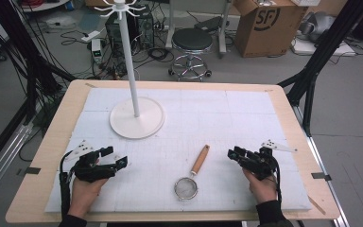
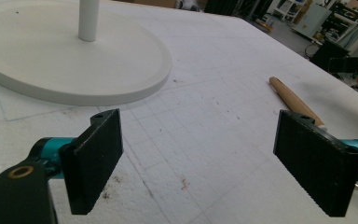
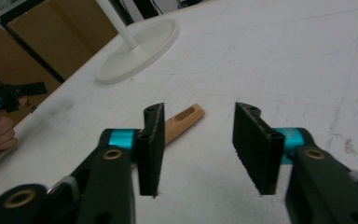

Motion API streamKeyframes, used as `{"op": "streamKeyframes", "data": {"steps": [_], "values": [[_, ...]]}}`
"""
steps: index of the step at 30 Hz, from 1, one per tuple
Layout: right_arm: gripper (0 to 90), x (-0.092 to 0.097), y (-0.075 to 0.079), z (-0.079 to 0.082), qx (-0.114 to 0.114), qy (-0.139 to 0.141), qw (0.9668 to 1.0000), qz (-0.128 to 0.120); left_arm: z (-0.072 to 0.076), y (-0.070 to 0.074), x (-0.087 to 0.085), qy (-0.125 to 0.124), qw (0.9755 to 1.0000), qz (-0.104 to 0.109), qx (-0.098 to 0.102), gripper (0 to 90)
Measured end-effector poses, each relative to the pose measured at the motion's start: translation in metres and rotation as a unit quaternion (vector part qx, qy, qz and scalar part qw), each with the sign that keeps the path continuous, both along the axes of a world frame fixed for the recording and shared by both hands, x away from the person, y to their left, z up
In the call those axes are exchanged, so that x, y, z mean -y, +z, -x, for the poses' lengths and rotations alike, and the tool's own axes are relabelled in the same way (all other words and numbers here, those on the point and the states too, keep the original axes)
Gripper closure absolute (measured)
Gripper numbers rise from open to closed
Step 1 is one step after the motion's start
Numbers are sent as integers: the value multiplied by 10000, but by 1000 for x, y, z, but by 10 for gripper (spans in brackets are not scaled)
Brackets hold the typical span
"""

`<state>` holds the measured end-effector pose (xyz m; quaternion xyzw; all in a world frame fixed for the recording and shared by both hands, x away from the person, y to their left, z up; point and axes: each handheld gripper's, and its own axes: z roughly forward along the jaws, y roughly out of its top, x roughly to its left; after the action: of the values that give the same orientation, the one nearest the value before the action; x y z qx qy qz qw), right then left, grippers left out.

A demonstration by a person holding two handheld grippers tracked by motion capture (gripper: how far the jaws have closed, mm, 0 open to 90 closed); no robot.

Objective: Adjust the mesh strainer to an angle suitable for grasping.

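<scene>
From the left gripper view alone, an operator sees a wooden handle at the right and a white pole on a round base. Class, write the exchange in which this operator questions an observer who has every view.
Operator: What is at the handle's near end?
Observer: A round mesh strainer; the high view shows the handle slanting away from it.
Operator: Is the right gripper holding it?
Observer: No. The right gripper is to the right of the handle and apart from it, with its jaws open and empty.
Operator: What tops the pole?
Observer: The pole ends in a ring of white hooks.
</scene>
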<state>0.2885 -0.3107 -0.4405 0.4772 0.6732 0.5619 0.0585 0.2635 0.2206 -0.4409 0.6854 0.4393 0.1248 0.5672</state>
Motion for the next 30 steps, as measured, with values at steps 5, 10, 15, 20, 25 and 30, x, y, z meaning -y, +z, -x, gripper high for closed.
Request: {"op": "streamKeyframes", "data": {"steps": [5, 10, 15, 20, 25, 30], "values": [[777, -3, 2, -1, 28, 77, 10000, -47, 0, 0, 0, -32, 10000, -16, 20, 161], [887, -7, 1, -2, -80, 207, 9997, -34, 2, 0, 0, -33, 10000, -9, 49, 161], [895, -13, 2, -3, -238, 223, 9995, 36, 1, 0, 0, -31, 10000, -48, 72, 161], [895, -21, -1, -7, -309, 326, 9990, 63, 2, 0, -1, -29, 9999, -52, 90, 161], [895, -30, -5, -10, -483, 413, 9979, 111, 2, 0, -1, -59, 9999, -94, 106, 161], [895, -40, -8, -15, -634, 469, 9967, 189, 4, 0, 0, -74, 9998, -97, 144, 161]]}}
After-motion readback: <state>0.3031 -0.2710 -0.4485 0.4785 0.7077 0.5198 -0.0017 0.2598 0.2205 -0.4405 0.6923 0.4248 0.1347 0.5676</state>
